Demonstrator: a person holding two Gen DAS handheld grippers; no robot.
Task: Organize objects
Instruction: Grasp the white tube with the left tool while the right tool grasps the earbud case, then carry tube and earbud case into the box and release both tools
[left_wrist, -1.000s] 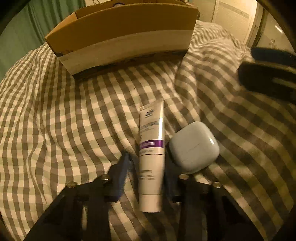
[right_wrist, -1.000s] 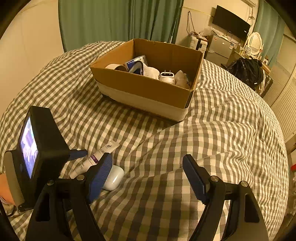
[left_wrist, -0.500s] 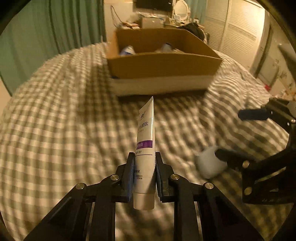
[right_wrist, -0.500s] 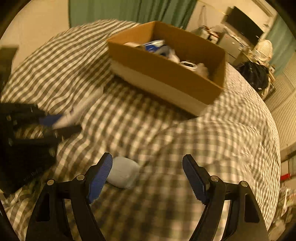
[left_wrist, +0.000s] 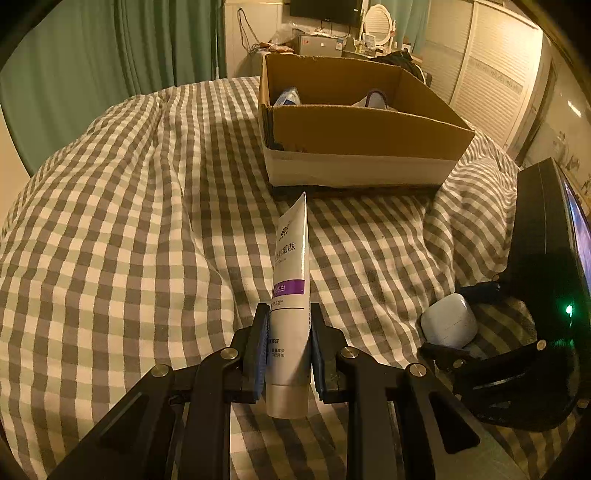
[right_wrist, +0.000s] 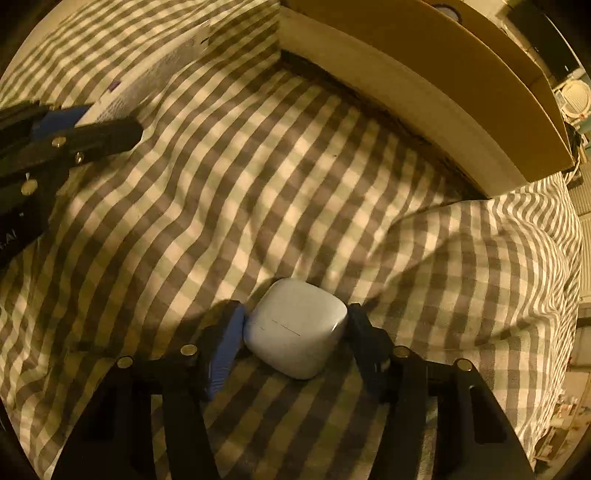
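Tube (left_wrist: 290, 295) held; beyond, cardboard box (left_wrist: 354, 129) with items, seemingly unobstructed.

Only readable stuff I can spot is on the tube (left_wrist: 290, 280): Chinese characters, "菌肽" in the big line, white print on its purple band too small to make out, smaller lines below just as tiny.
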